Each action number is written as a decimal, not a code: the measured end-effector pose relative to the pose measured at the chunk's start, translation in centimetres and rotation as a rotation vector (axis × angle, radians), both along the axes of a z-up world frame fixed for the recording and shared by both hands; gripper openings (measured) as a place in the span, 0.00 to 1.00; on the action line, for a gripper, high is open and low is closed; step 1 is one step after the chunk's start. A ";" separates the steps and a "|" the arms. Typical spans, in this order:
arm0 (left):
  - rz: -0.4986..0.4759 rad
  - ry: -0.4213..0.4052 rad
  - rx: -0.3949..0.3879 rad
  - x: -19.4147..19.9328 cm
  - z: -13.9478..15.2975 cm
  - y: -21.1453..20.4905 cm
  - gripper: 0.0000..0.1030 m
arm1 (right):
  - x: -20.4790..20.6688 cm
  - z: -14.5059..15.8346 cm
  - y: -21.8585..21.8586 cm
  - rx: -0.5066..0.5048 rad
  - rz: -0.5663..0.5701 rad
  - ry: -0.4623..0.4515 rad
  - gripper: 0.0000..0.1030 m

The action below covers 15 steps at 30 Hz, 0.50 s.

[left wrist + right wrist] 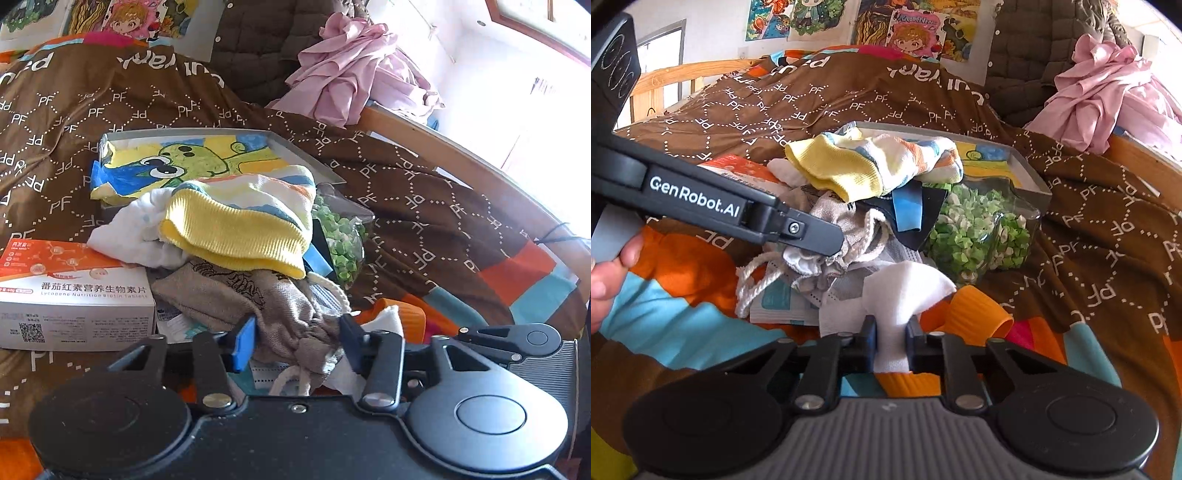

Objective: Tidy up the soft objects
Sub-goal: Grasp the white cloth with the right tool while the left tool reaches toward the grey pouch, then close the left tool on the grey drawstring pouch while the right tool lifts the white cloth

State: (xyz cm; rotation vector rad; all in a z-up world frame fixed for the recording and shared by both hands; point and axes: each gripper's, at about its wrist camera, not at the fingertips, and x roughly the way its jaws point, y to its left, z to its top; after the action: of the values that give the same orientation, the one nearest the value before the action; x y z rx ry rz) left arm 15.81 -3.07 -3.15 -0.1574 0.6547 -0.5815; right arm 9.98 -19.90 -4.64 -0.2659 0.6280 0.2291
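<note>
On a brown patterned quilt, a heap of soft things is piled against a grey tray. A white cloth, limp and creased, is pinched between the nearly closed jaws of the right gripper at the near edge of the heap. The left gripper is held open around the gathered neck of a beige drawstring pouch, without clear contact. A yellow-cuffed striped knit is draped on top.
</note>
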 end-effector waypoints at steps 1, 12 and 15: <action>0.003 0.001 -0.004 -0.1 0.0 0.1 0.44 | -0.1 0.1 0.0 0.000 0.000 -0.007 0.14; 0.050 0.023 -0.022 -2.7 0.6 0.4 0.30 | -1.3 1.6 -0.4 -0.004 -0.003 -0.092 0.12; 0.063 0.020 -0.018 -3.6 0.9 0.2 0.28 | -1.7 2.1 -0.4 -0.005 0.000 -0.121 0.12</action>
State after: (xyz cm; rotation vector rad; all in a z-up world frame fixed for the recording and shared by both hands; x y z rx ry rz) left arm 12.23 -2.82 -2.28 -0.2004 0.6612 -0.5258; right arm 8.30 -20.34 -2.55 -0.2825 0.5092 0.2099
